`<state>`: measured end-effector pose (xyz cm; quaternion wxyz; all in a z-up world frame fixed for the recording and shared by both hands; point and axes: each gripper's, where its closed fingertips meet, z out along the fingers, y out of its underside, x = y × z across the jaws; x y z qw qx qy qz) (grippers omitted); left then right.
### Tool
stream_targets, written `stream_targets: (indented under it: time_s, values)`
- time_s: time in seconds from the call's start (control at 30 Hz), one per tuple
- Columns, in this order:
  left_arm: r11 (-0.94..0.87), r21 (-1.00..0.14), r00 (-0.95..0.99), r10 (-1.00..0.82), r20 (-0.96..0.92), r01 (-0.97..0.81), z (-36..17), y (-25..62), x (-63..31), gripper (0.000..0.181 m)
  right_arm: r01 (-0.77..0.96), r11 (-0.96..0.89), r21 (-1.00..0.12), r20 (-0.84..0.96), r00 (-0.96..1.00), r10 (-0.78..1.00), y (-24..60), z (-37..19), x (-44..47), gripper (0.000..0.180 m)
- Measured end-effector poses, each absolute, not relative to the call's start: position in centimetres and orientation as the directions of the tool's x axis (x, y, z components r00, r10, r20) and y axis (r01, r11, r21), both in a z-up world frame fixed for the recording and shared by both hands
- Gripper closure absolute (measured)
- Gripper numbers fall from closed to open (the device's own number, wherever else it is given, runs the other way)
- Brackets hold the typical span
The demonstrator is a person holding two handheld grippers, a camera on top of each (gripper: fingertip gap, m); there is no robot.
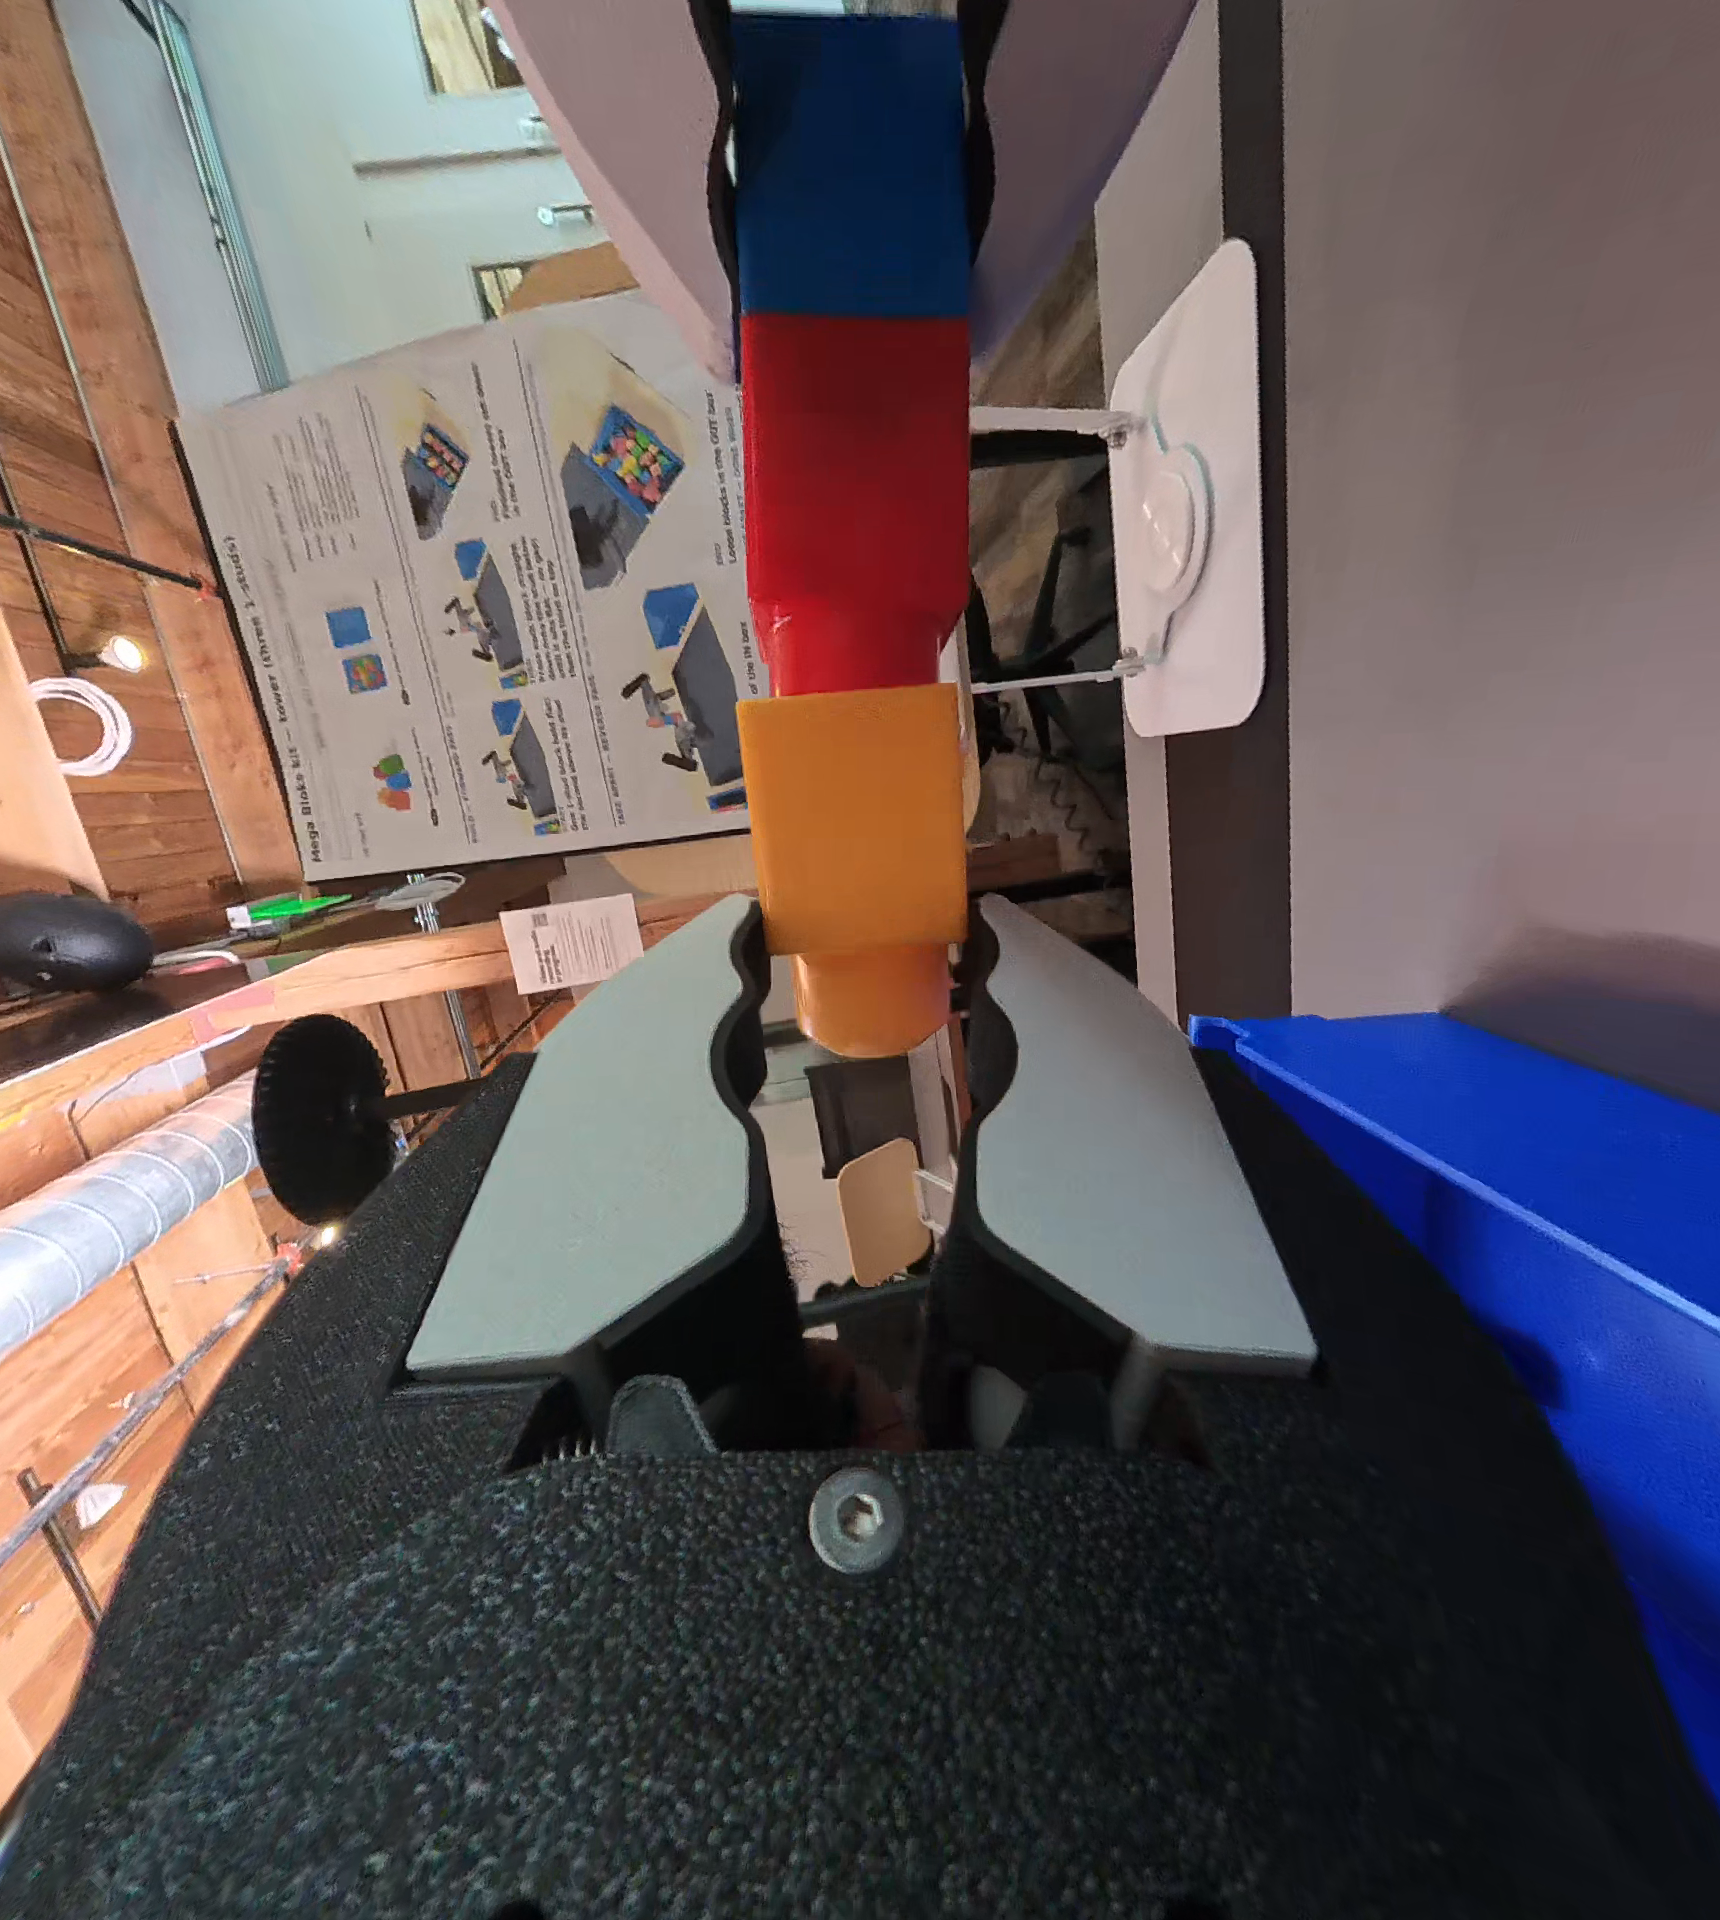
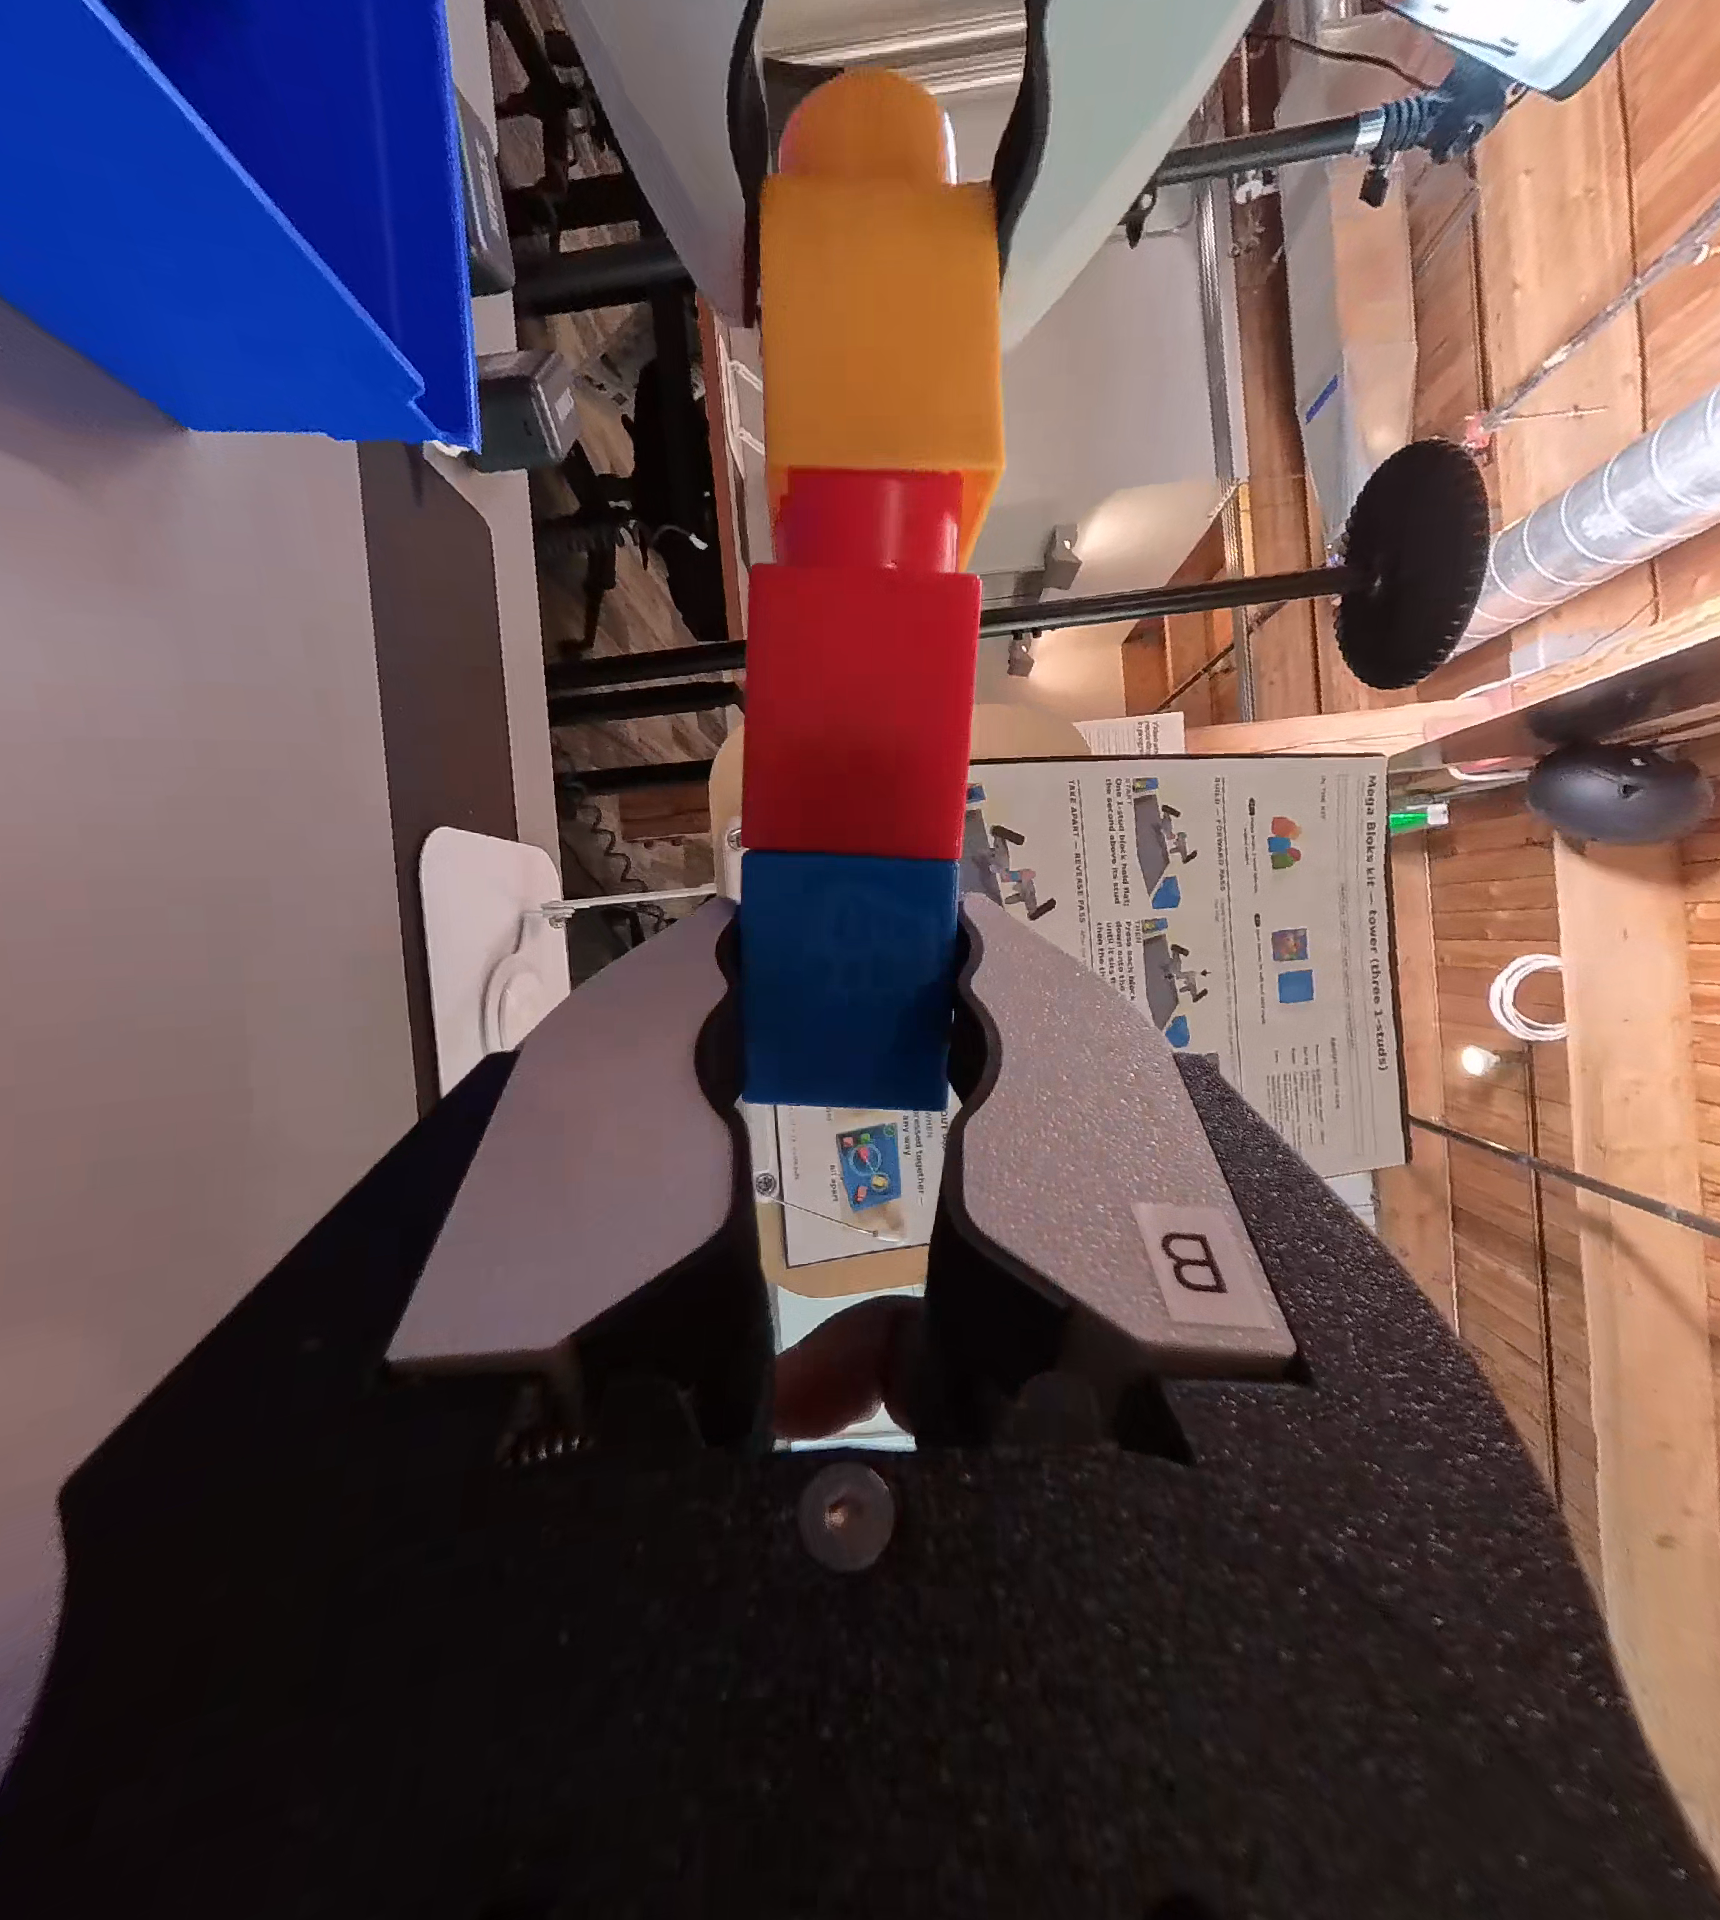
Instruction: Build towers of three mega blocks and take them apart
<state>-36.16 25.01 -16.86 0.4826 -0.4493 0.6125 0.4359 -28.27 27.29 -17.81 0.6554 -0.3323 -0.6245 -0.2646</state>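
A tower of three blocks hangs in the air between my two grippers. My left gripper [image 1: 866, 925] is shut on the stud end of the orange block [image 1: 851, 810]. Beyond it come the red block [image 1: 856, 468] and the blue block [image 1: 851, 156], which the right gripper's grey fingers [image 1: 617, 125] flank at the top. In the right wrist view my right gripper [image 2: 848, 935] is shut on the blue block [image 2: 845, 987]. The red block [image 2: 861, 717] sits tight on it. The orange block [image 2: 882, 322] sits only partway on the red stud [image 2: 871, 514], which shows between them.
A blue bin [image 1: 1562, 1299] [image 2: 160, 208] stands on the grey table [image 1: 1562, 520] [image 2: 108, 831] close beside the grippers. A white stand [image 1: 1188, 499] holds an instruction sheet [image 1: 482, 623] [image 2: 1251, 956] behind the tower. A black disc on a rod [image 2: 1412, 561] is farther back. My right fingertips sit around 9 centimetres from my left ones.
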Motion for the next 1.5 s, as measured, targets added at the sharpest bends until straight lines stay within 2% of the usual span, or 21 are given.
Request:
stream_targets:
  time_s: [0.2,0.37,0.53,0.63,0.7,0.73,0.8,0.87,0.93,0.97,1.0,1.03,1.07,1.13,1.2,1.3,1.33,1.5]
  values:
    - [0.243,0.081,-0.12,-0.148,-0.982,-0.967,-16.8,24.4,-35.5,0.146,0.749,0.657,-0.088,0.996,0.073,0.05,26.8,-17.5,-28.0,0.145]
    - [0.209,0.148,-0.177,-0.129,-0.976,-0.967,-16.7,24.4,-35.3,0.146,0.746,0.663,-0.065,0.998,0.059,0.032,26.5,-17.4,-28.2,0.145]
    - [0.289,0.062,-0.101,-0.121,-0.988,-0.955,-16.4,24.1,-35.0,0.146,0.698,0.708,-0.109,0.994,0.091,0.063,25.9,-17.2,-28.3,0.145]
    - [0.391,-0.15,0.102,-0.14,-0.985,-0.908,-14.9,23.0,-34.0,0.137,0.604,0.759,-0.244,0.969,0.174,0.174,25.2,-16.8,-28.6,0.145]
    - [0.487,-0.307,0.249,-0.182,-0.951,-0.817,-13.2,21.5,-33.5,0.122,0.5,0.774,-0.389,0.921,0.246,0.303,24.6,-16.3,-28.7,0.145]
    - [0.535,-0.393,0.323,-0.224,-0.92,-0.748,-12.3,20.6,-33.5,0.121,0.442,0.767,-0.465,0.884,0.279,0.376,24.4,-16.1,-28.7,0.145]
    - [0.634,-0.574,0.5,-0.319,-0.805,-0.518,-9.6,18.6,-33.6,0.119,0.261,0.692,-0.674,0.737,0.298,0.606,23.5,-15.7,-29.2,0.144]
    - [0.676,-0.727,0.652,-0.499,-0.571,-0.12,-6.0,16.8,-34.5,0.117,0.004,0.484,-0.875,0.478,0.169,0.862,21.3,-15.2,-30.3,0.145]
    - [0.476,-0.815,0.571,-0.788,-0.229,0.33,-3.7,16.1,-35.3,0.115,-0.214,0.242,-0.946,0.253,-0.021,0.967,19.0,-13.9,-30.7,0.145]
    - [0.295,-0.824,0.445,-0.894,-0.059,0.484,-3.3,16.3,-35.4,0.113,-0.281,0.117,-0.952,0.154,-0.111,0.982,18.3,-13.3,-30.7,0.145]
    - [0.137,-0.822,0.308,-0.95,0.049,0.553,-3.4,16.4,-34.9,0.108,-0.32,0.007,-0.948,0.069,-0.184,0.981,18.0,-12.8,-30.7,0.144]
    - [0.045,-0.826,0.209,-0.974,0.089,0.562,-3.8,16.3,-34.2,0.105,-0.336,-0.077,-0.939,0.004,-0.236,0.972,17.9,-12.4,-30.7,0.145]
    - [0.009,-0.841,0.191,-0.975,0.113,0.542,-4.3,16.7,-33.3,0.104,-0.334,-0.129,-0.933,-0.038,-0.267,0.963,17.9,-12.4,-30.7,0.144]
    - [0.038,-0.87,0.271,-0.956,0.112,0.492,-5.0,17.9,-31.9,0.105,-0.301,-0.155,-0.941,-0.074,-0.263,0.962,18.3,-12.9,-31.0,0.144]
    - [0.029,-0.884,0.301,-0.945,0.128,0.467,-5.4,18.4,-30.9,0.115,-0.268,-0.155,-0.951,-0.083,-0.259,0.962,18.4,-13.4,-31.1,0.145]
    - [0.014,-0.873,0.326,-0.931,0.167,0.488,-5.4,19.1,-30.7,0.142,-0.255,-0.178,-0.95,-0.101,-0.288,0.952,18.1,-13.4,-31.0,0.144]
    - [0.023,-0.869,0.337,-0.926,0.168,0.494,-5.5,19.3,-30.8,0.146,-0.252,-0.181,-0.951,-0.105,-0.288,0.952,18.1,-13.3,-31.0,0.144]
    - [0.012,-0.882,0.351,-0.92,0.175,0.471,-5.9,19.6,-30.9,0.146,-0.241,-0.2,-0.95,-0.129,-0.282,0.951,18.3,-13.4,-31.0,0.145]
